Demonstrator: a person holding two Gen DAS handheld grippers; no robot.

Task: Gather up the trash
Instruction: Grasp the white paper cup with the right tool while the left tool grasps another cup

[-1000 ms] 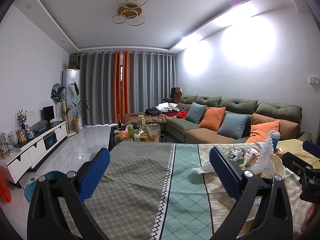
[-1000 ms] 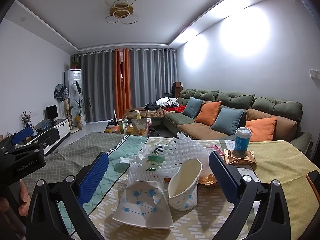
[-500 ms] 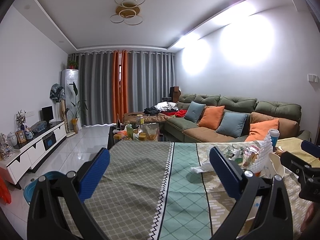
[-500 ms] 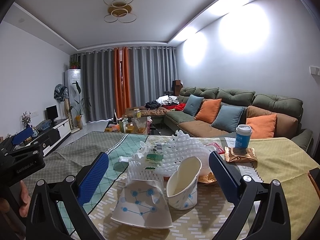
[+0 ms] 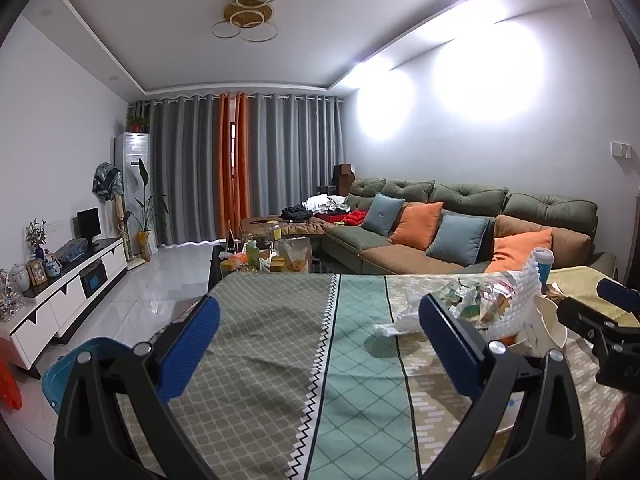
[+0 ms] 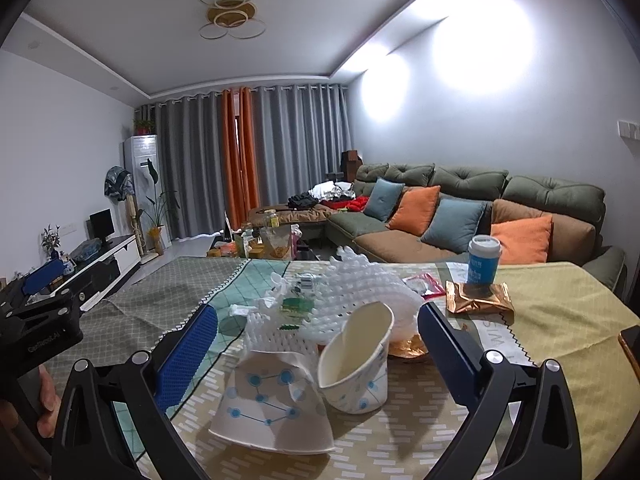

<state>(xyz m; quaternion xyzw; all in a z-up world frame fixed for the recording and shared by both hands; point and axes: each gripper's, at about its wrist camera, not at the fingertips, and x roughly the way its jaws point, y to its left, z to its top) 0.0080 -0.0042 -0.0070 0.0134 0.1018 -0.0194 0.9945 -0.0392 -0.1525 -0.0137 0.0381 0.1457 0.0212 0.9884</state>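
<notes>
Right wrist view: right tool (image 6: pixel 316 354) gapes empty over two paper cups (image 6: pixel 354 364), foam netting (image 6: pixel 360 292) behind. Left tool (image 5: pixel 318 346) likewise gapes above bare table (image 5: pixel 260 340).

Cloth-covered table (image 6: pixel 560 320) with paper cups (image 6: pixel 354 364), wrappers (image 6: pixel 480 298).

In the left wrist view, the right gripper (image 5: pixel 612 320) is cut off by the frame's right edge; its jaw state cannot be read there. The left gripper's right finger (image 5: pixel 452 344) hides part of the trash pile (image 5: pixel 480 304). In the right wrist view, foam netting (image 6: pixel 360 292) covers the wrappers beneath; their print is too small to read. A brown object (image 6: pixel 630 344) is cropped at the right edge, unidentifiable.
</notes>
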